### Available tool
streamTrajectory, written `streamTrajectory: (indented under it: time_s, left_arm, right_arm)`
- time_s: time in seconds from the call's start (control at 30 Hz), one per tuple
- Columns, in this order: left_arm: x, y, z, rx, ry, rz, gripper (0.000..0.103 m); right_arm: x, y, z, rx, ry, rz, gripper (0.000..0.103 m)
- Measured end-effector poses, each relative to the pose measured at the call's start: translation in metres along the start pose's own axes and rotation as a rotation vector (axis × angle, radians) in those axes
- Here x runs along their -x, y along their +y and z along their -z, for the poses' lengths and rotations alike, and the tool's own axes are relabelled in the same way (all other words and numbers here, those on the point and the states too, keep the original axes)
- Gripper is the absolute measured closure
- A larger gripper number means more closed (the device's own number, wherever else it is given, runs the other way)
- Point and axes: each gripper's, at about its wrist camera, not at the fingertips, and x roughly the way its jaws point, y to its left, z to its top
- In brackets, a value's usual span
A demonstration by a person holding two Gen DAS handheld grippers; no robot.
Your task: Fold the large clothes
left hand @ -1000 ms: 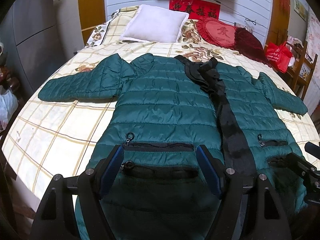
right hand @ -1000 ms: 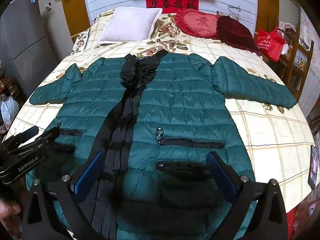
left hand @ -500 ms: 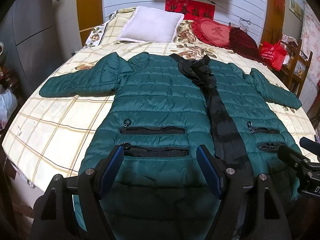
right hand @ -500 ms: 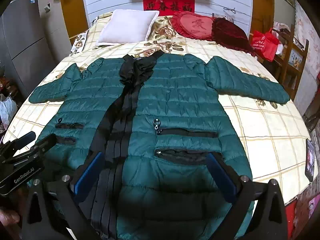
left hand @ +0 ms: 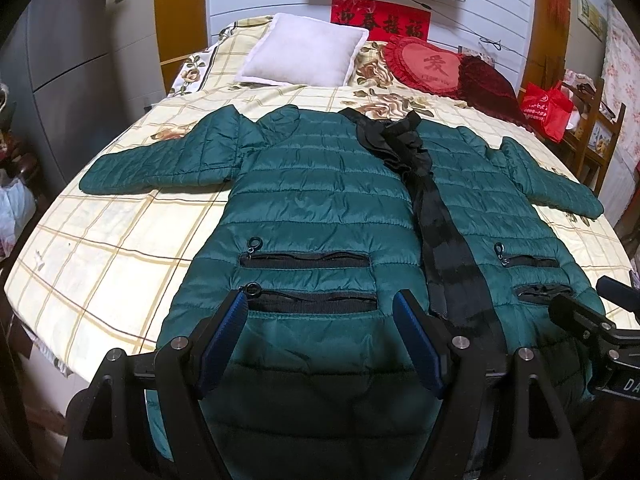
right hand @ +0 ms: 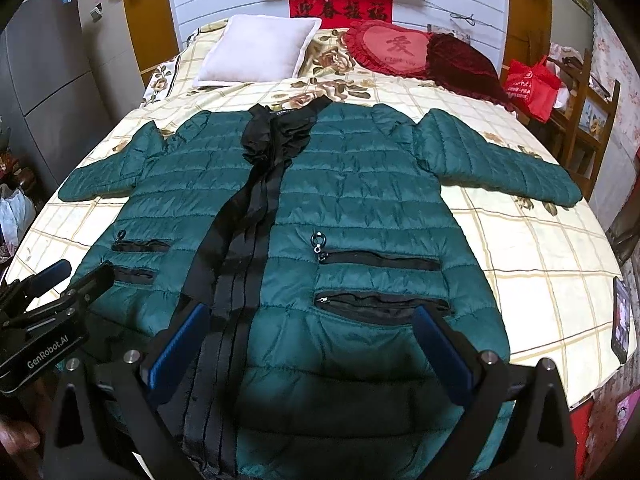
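Both claws, left point(left hand: 320, 320) and right point(right hand: 312, 332), gape above the jacket point(left hand: 332, 200) hem.

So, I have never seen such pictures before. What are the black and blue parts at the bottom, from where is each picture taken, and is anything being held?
There is no robot here. A person holds a two-finger claw in each hand, and a wide-angle camera on each claw looks forward along its fingers. One picture comes from the left claw, the other from the right claw. The black arms with blue pads at the bottom are each claw's own fingers; the other claw shows at the picture's side. Both claws are open and hold nothing. On the bed a green padded jacket lies flat, front up, sleeves spread out, with a black strip down the middle. Behind it are a white pillow and a red heart cushion. The folding has not begun.
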Motion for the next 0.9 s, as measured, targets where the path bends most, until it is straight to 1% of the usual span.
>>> streamTrajectory:
  time_s: [0.1, 0.2, 0.27, 0.5, 0.53, 0.63, 0.7, 0.77, 0.9]
  left_arm:
    - [0.0, 0.0001, -0.0001, 0.0, -0.001, 0.001, 0.03]
    - [0.0, 0.0001, -0.0001, 0.001, -0.001, 0.001, 0.03]
    - [-0.0002, -0.0001, 0.0001, 0.001, 0.003, 0.001, 0.03]
    - [-0.0029, -0.0016, -0.0017, -0.005, 0.008, 0.0, 0.03]
    - [-0.0033, -0.0016, -0.0018, -0.004, 0.008, 0.001, 0.03]
    - [-0.0041, -0.0012, -0.002, -0.003, 0.01, 0.001, 0.03]
    - [-0.0053, -0.0008, -0.0021, -0.001, 0.012, 0.001, 0.03]
    - [-0.0072, -0.0006, -0.0028, 0.001, 0.014, 0.001, 0.03]
    - [-0.0094, 0.0008, -0.0053, 0.002, 0.01, -0.007, 0.03]
  right_arm:
    - [-0.0009, -0.0002, 0.0006, -0.012, -0.032, -0.023, 0.0]
    - [-0.0014, 0.0009, 0.001, -0.015, -0.037, -0.028, 0.0]
    - [-0.0021, 0.0016, 0.0005, -0.026, -0.052, -0.047, 0.0]
    - [-0.0025, 0.0022, 0.0008, -0.029, -0.047, -0.048, 0.0]
    - [-0.0039, 0.0027, 0.0008, -0.04, -0.064, -0.067, 0.0]
    - [-0.0071, 0.0043, 0.0003, -0.047, -0.078, -0.097, 0.0]
    - [-0.0071, 0.005, -0.0019, -0.062, -0.072, -0.129, 0.0]
    - [-0.0077, 0.0064, -0.0033, -0.064, -0.072, -0.14, 0.0]
    - [-0.0102, 0.0074, -0.0075, -0.06, -0.068, -0.134, 0.0]
